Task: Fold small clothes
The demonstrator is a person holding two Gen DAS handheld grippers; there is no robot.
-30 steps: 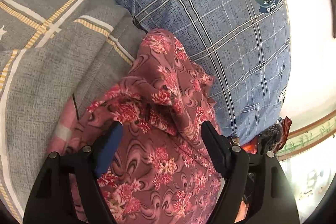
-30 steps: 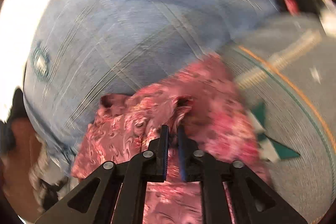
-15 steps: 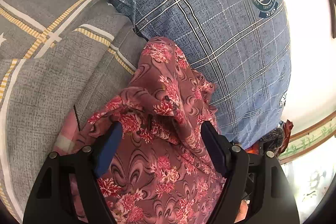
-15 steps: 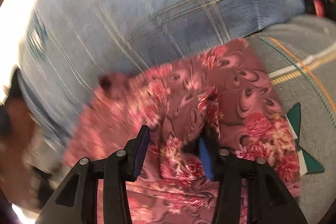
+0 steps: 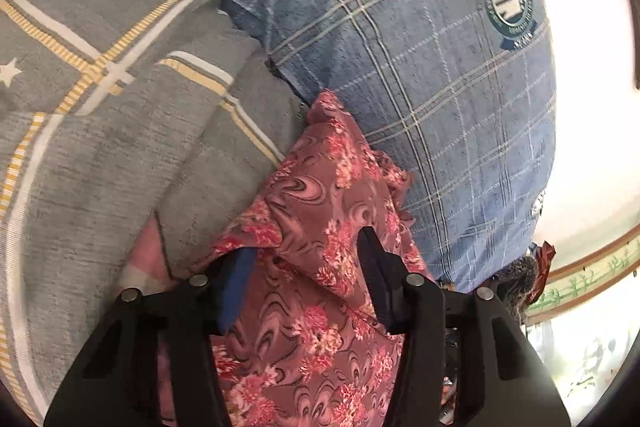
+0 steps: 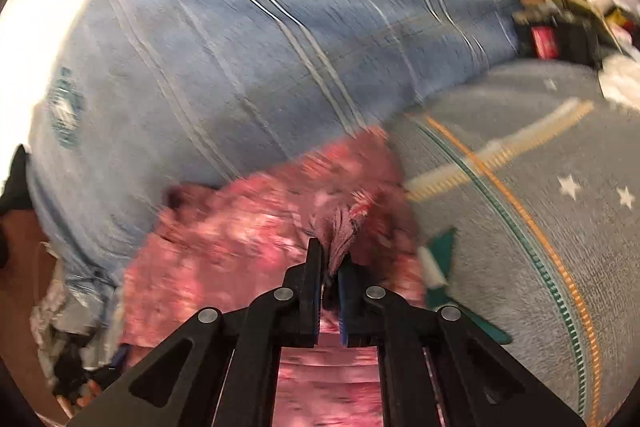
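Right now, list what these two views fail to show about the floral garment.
- Floral garment, left wrist view: lower part cut off by the frame edge and the left claw.
- Right wrist view: motion blur smears its pattern and outline; the pinched fold sits between the right claw fingers.
- Garment type: unclear.

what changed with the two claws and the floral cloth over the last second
The right claw, shut on a fold a second ago, opened wide half a second ago and is now shut again on a bunched fold of the floral cloth. The left claw stayed open over the floral cloth, its fingers somewhat closer together. The blue plaid cover and grey blanket lie as before.
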